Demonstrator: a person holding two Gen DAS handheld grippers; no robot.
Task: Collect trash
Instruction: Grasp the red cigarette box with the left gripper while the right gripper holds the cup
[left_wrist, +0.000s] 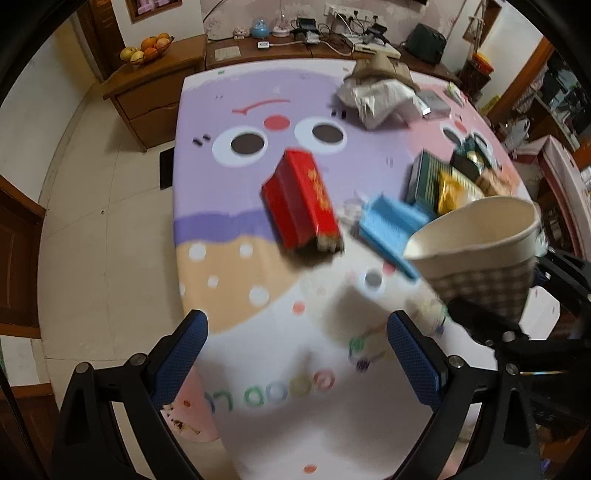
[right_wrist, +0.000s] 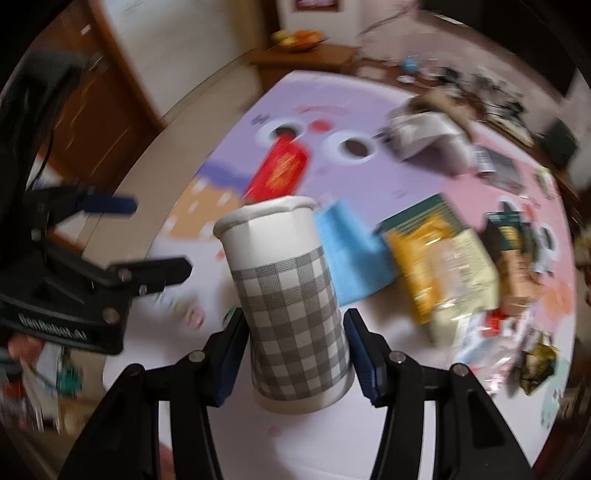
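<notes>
My right gripper (right_wrist: 293, 336) is shut on a white paper cup with a grey check pattern (right_wrist: 291, 295), held above the table; the cup also shows at the right of the left wrist view (left_wrist: 476, 258). My left gripper (left_wrist: 295, 354) is open and empty above the near part of the table; it shows at the left of the right wrist view (right_wrist: 147, 236). A red box (left_wrist: 301, 197) appears in mid-air or tilted over the table centre, blurred; it also shows behind the cup (right_wrist: 282, 170). A blue packet (left_wrist: 391, 225) lies beside it.
The table (left_wrist: 236, 295) wears a cartoon-face cloth. Packets and wrappers (left_wrist: 450, 181) pile at the right, with more wrappers (right_wrist: 517, 350) near the right edge. Crumpled bags (left_wrist: 376, 92) sit at the far side. A wooden cabinet with a fruit bowl (left_wrist: 147, 48) stands beyond.
</notes>
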